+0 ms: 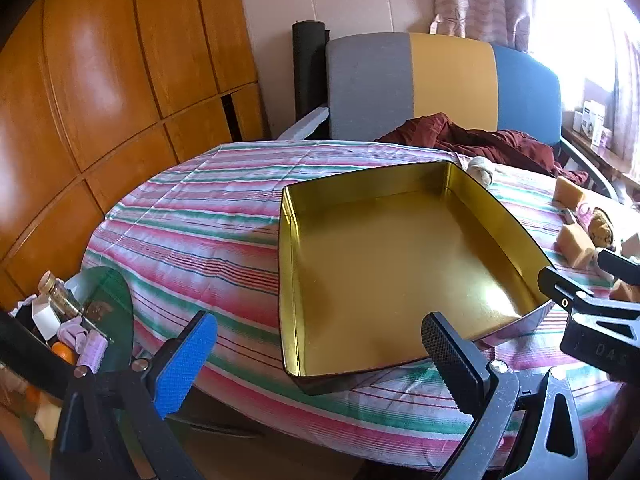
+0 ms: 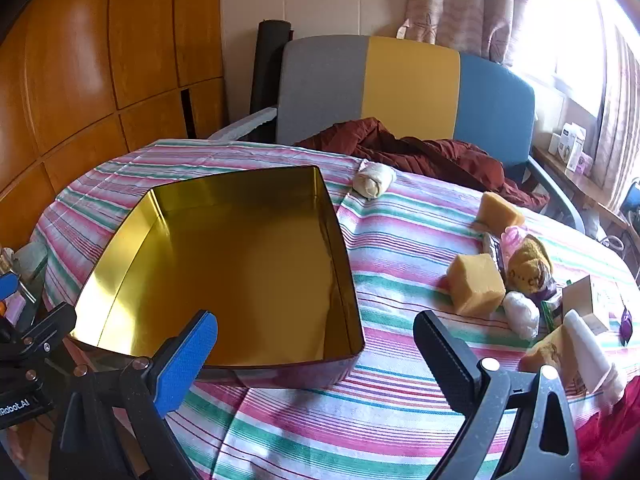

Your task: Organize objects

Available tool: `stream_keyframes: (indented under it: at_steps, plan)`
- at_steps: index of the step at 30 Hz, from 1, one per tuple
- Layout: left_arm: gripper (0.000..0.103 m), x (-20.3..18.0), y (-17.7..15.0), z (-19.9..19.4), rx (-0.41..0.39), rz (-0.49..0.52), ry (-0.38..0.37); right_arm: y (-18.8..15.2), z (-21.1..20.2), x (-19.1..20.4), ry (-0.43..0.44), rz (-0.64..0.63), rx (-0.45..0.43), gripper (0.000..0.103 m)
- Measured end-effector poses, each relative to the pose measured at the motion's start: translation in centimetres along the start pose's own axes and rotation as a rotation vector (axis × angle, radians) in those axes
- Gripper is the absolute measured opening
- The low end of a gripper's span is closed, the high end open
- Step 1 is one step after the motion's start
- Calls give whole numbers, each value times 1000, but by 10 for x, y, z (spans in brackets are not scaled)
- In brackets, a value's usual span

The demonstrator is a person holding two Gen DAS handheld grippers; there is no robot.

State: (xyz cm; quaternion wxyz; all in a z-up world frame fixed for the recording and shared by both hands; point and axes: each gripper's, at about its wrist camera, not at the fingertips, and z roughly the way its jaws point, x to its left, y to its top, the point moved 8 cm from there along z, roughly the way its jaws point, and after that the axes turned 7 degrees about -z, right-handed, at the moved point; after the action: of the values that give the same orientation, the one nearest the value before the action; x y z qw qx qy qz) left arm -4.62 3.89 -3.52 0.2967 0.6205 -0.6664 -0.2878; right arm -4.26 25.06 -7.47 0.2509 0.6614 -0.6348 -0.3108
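An empty gold-lined tin box (image 1: pixel 288 264) (image 2: pixel 340 248) sits on the striped tablecloth (image 1: pixel 200 216) (image 2: pixel 400 240). My left gripper (image 1: pixel 320 356) is open and empty, just in front of the box's near edge. My right gripper (image 2: pixel 316 360) is open and empty, over the box's near right corner. To its right lie yellow sponge blocks (image 2: pixel 476 284) (image 2: pixel 500 210), a brown plush toy (image 2: pixel 528 266), a white wad (image 2: pixel 520 314), a small carton (image 2: pixel 588 300) and a white bottle (image 2: pixel 588 352). A rolled cream cloth (image 2: pixel 374 184) lies behind the box.
A grey, yellow and blue chair (image 2: pixel 400 84) with a maroon garment (image 2: pixel 420 152) stands behind the table. A wooden cabinet (image 1: pixel 100 100) is on the left. A glass side table (image 1: pixel 108 304) holds a bottle and pink rollers (image 1: pixel 86 340).
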Motion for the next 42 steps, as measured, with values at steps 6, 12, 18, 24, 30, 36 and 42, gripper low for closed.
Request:
stream_keyframes:
  at_steps: [6,12,18,24,30,36,42]
  plan:
    - [103,-8,-2,2,7,24,-8,-2,2,-12,-3,23,0,100]
    - [103,-16,-4,6,28,43,-22,-6,3,-29,-18,56,3,100]
    - [103,-26,-6,8,37,88,-30,-12,6,-48,-35,95,16,100]
    - [103,-37,-6,10,54,108,-66,-19,7,-65,-56,123,23,100]
    - [103,-51,2,10,67,95,-150,-21,4,-94,-100,156,28,100]
    - [103,-67,6,7,59,132,-186,-22,0,-119,-157,186,46,100]
    - [103,-74,9,16,90,135,-181,-17,-11,-132,-202,171,31,100]
